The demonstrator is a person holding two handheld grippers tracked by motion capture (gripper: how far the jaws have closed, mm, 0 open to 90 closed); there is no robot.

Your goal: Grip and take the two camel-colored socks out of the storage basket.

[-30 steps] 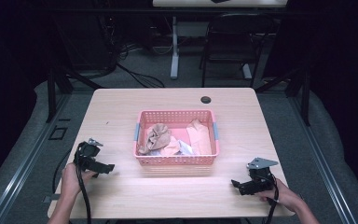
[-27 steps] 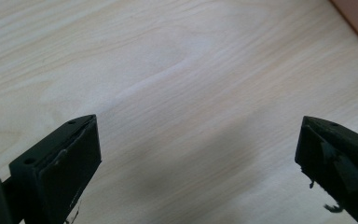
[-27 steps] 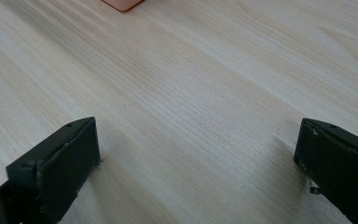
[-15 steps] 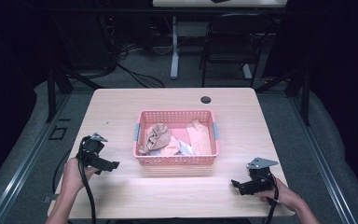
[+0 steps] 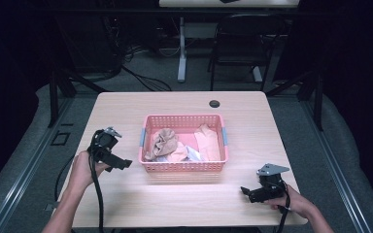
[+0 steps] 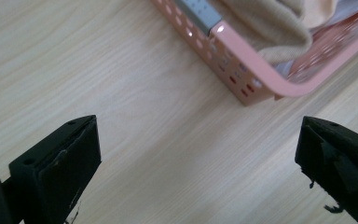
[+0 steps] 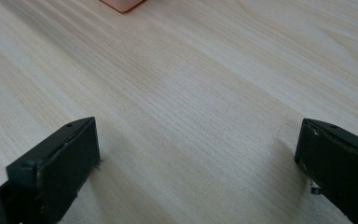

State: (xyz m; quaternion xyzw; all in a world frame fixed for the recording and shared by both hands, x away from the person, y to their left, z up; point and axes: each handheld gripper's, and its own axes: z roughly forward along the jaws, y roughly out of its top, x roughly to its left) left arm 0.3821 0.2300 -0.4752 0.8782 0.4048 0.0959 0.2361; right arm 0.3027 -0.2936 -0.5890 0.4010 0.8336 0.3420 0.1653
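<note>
A pink plastic basket (image 5: 148,166) sits mid-table and holds several crumpled cloths, among them a tan cloth (image 5: 163,141) and a peach cloth (image 5: 208,141). My left gripper (image 5: 125,165) hovers just left of the basket's front left corner, open and empty. In the left gripper view the basket corner (image 6: 256,84) lies ahead between the wide-apart jaws, with the tan cloth (image 6: 270,28) draped inside. My right gripper (image 5: 245,191) rests low near the table's front right, open, with bare wood between its jaws (image 7: 196,154).
A small black round grommet (image 5: 214,103) sits near the far edge of the wooden table (image 5: 184,204). A black chair (image 5: 243,43) and desk legs stand on the floor beyond. Cables trail from both grippers off the front edge.
My left gripper has moved right and a little forward, closer to the basket's left side. The right gripper has stayed where it was.
</note>
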